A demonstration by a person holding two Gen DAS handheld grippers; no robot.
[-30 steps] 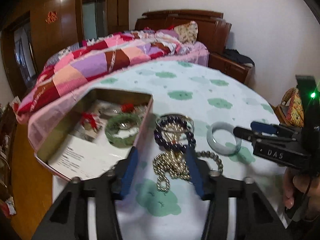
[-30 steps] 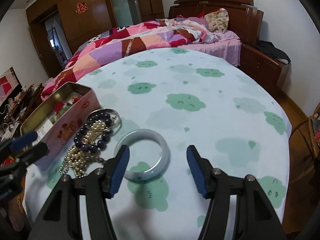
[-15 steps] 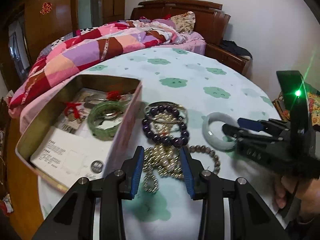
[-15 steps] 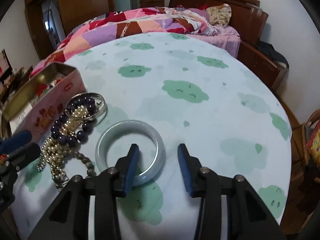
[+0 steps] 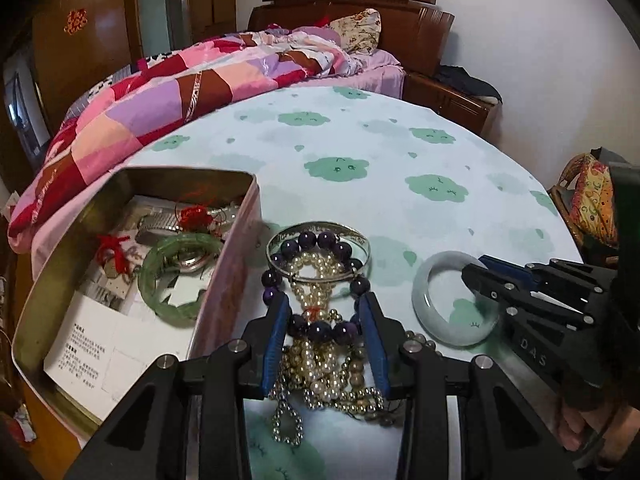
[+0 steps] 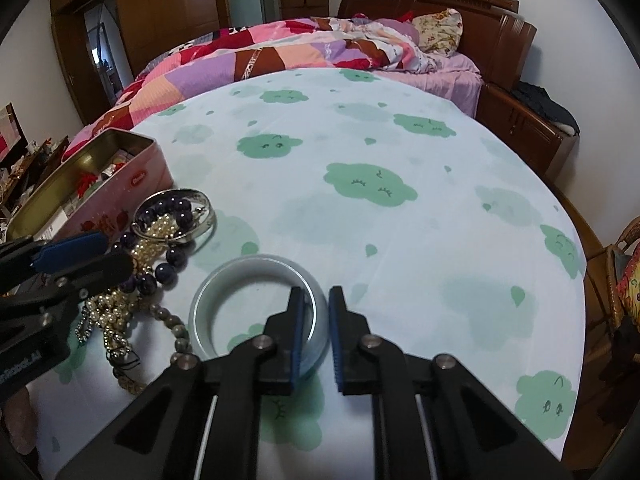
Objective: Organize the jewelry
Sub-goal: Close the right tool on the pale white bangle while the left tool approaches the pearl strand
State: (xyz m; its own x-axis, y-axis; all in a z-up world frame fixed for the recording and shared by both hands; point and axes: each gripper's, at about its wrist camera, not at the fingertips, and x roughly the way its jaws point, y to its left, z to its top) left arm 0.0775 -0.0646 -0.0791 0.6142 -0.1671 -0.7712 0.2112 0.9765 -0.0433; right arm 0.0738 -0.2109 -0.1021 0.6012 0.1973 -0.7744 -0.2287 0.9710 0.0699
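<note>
A pale jade bangle (image 6: 256, 276) lies on the cloud-print tablecloth (image 6: 380, 208); it also shows in the left wrist view (image 5: 436, 300). My right gripper (image 6: 316, 312) has closed its jaws around the bangle's near rim. A dark purple bead bracelet (image 5: 316, 276), a silver bangle (image 5: 320, 232) and pearl strands (image 5: 320, 356) lie in a heap beside an open pink tin (image 5: 236, 288). My left gripper (image 5: 322, 320) is partly closed, its jaws on either side of the purple bracelet's near beads. A green bangle (image 5: 180, 276) lies in the tin.
The tin also holds red tassel charms (image 5: 116, 252), a watch band and a paper booklet (image 5: 116, 356). A bed with a patchwork quilt (image 5: 192, 92) stands behind the round table. A wicker chair (image 6: 620, 280) stands at the right.
Both grippers moved forward and down and narrowed. The right one closed onto the pale bangle's rim. The left one came in around the purple bracelet.
</note>
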